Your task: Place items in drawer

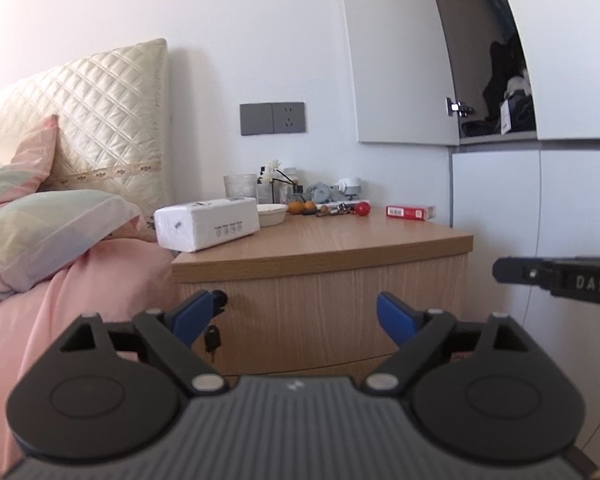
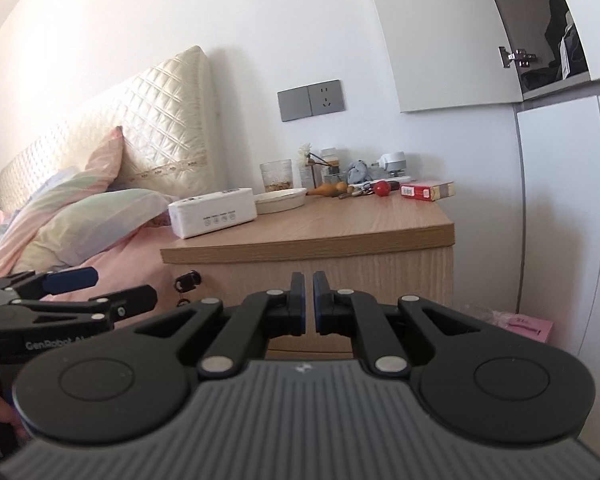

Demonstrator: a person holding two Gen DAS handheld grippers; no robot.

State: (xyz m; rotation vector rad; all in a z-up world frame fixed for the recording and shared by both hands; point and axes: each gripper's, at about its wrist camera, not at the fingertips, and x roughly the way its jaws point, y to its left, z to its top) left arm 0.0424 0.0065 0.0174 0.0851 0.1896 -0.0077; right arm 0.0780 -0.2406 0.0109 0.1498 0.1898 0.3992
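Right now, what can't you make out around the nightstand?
- Wooden nightstand drawer front: lower part hidden by the left tongs in the left wrist view, by the right tongs in the right.
- Small clutter at the back: too small to identify.
- Open white cupboard: contents dark, unclear.

- "DAS" in pale letters on the right hand-held gripper [image 1: 556, 280], right of the bench [image 1: 340, 236]
- "GenRobot" partly readable on the left hand-held gripper [image 2: 100, 286], left of the bench
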